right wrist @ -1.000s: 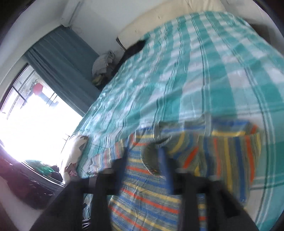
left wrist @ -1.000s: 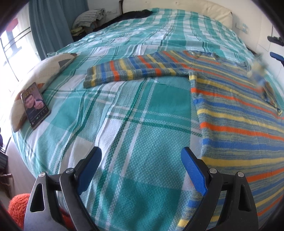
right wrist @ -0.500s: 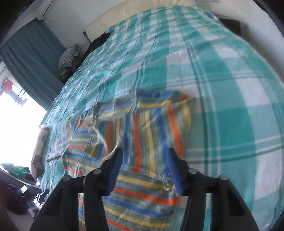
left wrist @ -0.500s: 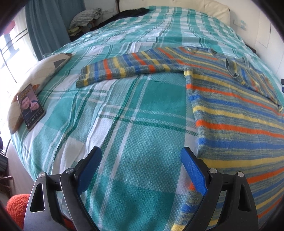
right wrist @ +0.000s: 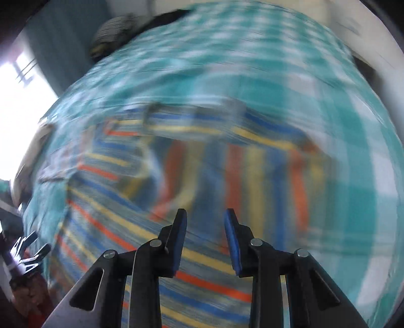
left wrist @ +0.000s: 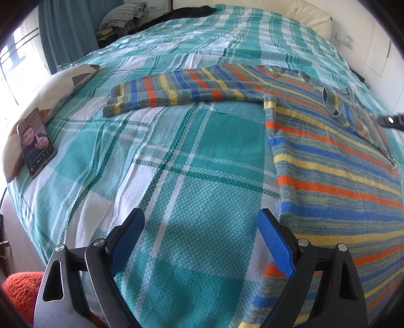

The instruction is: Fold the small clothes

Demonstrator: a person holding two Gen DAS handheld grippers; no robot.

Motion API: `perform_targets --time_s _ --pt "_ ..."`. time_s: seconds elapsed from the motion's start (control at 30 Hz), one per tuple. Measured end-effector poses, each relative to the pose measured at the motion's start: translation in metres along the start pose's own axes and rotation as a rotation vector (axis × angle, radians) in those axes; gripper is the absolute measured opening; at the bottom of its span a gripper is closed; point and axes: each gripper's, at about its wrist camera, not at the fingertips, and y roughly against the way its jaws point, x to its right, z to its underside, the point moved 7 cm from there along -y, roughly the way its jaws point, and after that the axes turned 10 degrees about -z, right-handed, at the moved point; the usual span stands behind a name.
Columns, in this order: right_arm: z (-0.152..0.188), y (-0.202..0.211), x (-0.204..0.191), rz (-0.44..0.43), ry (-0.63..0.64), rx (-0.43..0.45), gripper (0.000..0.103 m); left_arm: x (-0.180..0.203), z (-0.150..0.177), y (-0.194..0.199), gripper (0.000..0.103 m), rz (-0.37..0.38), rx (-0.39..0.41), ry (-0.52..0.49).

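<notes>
Your left gripper [left wrist: 200,236] sits nearest at 6 o'clock in its own view, jaws spread wide with nothing between them, over the teal plaid bedspread [left wrist: 176,161]. Just beyond its right finger, from 5 o'clock up toward 1 o'clock, lies the striped sweater [left wrist: 328,161], flat on the bedspread; one sleeve [left wrist: 186,89] stretches straight out toward 11 o'clock, and the other sleeve [left wrist: 351,113] is folded in over the body at 2 o'clock. A phone [left wrist: 36,141] leans on a pillow [left wrist: 50,85] at 9 o'clock, and a pile of laundry [left wrist: 123,15] sits far off at 11 o'clock. In the blurred right wrist view, your right gripper [right wrist: 205,229] is at 6 o'clock, jaws set to a narrow gap and holding nothing, with the sweater [right wrist: 202,176] spread just beyond its tips toward 12 o'clock.
</notes>
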Motion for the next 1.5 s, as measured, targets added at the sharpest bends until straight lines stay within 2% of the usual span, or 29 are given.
perform_targets --time_s 0.1,0.17,0.2,0.23,0.3,0.33,0.37,0.47,0.53,0.6,0.63,0.67,0.7,0.77,0.8,0.83,0.87,0.9,1.0,1.07,1.1,1.17,1.23,1.3,1.5 --pt "-0.022 -0.046 -0.046 -0.039 0.117 -0.029 0.032 -0.001 0.001 0.0 0.092 -0.001 -0.007 0.001" --pt "-0.025 -0.079 -0.057 -0.035 0.131 -0.072 0.032 -0.004 0.001 -0.001 0.092 0.01 -0.016 0.015" --pt "-0.021 -0.095 -0.062 -0.072 0.13 -0.11 0.033 -0.005 0.001 -0.002 0.092 0.014 -0.022 0.022" --pt "-0.016 -0.107 -0.078 -0.178 0.135 -0.151 0.033 -0.006 0.001 -0.003 0.092 0.019 -0.029 0.029" --pt "-0.016 -0.099 -0.102 -0.349 0.174 -0.133 0.032 -0.007 0.001 -0.004 0.092 0.036 -0.042 0.042" --pt "-0.018 -0.089 -0.105 -0.407 0.176 -0.106 0.032 -0.008 0.0 -0.004 0.092 0.043 -0.046 0.045" --pt "-0.021 -0.082 -0.1 -0.418 0.167 -0.08 0.033 -0.008 0.0 -0.004 0.092 0.049 -0.048 0.047" --pt "-0.043 -0.064 -0.052 -0.393 0.019 0.021 0.033 -0.009 -0.002 -0.004 0.092 0.053 -0.044 0.05" --pt "-0.053 -0.053 -0.003 -0.368 -0.143 0.085 0.033 -0.009 -0.002 -0.004 0.092 0.052 -0.046 0.05" --pt "-0.045 -0.046 0.048 -0.324 -0.285 0.119 0.033 -0.01 -0.002 -0.006 0.092 0.05 -0.053 0.051" --pt "-0.035 -0.046 0.083 -0.269 -0.369 0.118 0.033 -0.009 -0.001 -0.007 0.092 0.049 -0.058 0.049" --pt "-0.031 -0.046 0.103 -0.236 -0.411 0.119 0.031 -0.008 -0.001 -0.008 0.092 0.044 -0.064 0.044" --pt "-0.025 -0.042 0.128 -0.213 -0.458 0.141 0.02 -0.008 0.0 -0.01 0.092 0.04 -0.067 0.041" --pt "-0.023 -0.022 0.154 -0.136 -0.5 0.22 0.02 -0.006 0.001 -0.011 0.092 0.026 -0.063 0.031" --pt "-0.023 -0.01 0.158 -0.113 -0.501 0.26 0.025 -0.005 0.001 -0.011 0.092 0.021 -0.06 0.027" --pt "-0.025 0.004 0.16 -0.125 -0.497 0.303 0.033 -0.005 0.001 -0.011 0.092 0.017 -0.055 0.022" --pt "-0.025 0.013 0.157 -0.167 -0.493 0.319 0.036 -0.004 0.0 -0.011 0.092 0.013 -0.051 0.019" --pt "-0.021 0.015 0.151 -0.202 -0.481 0.298 0.038 -0.004 0.0 -0.011 0.092 0.011 -0.05 0.019" --pt "0.007 0.007 0.127 -0.241 -0.397 0.176 0.038 -0.005 0.001 -0.014 0.093 0.011 -0.055 0.025" --pt "0.035 -0.002 0.13 -0.148 -0.364 0.114 0.034 -0.005 0.002 -0.015 0.094 0.004 -0.056 0.022" --pt "0.048 0.002 0.138 -0.085 -0.367 0.116 0.028 -0.006 0.003 -0.015 0.095 0.0 -0.055 0.021" --pt "0.067 0.021 0.146 0.002 -0.397 0.16 0.03 -0.007 0.005 -0.015 0.097 -0.002 -0.058 0.022" --pt "0.084 0.043 0.136 -0.046 -0.414 0.211 0.032 -0.007 0.006 -0.016 0.099 0.002 -0.065 0.023" --pt "0.104 0.059 0.118 -0.082 -0.394 0.218 0.036 -0.006 0.009 -0.019 0.103 -0.005 -0.074 0.014" --pt "0.188 0.097 0.061 -0.082 -0.315 0.194 0.038 -0.002 0.016 -0.021 0.103 -0.047 -0.022 -0.012"
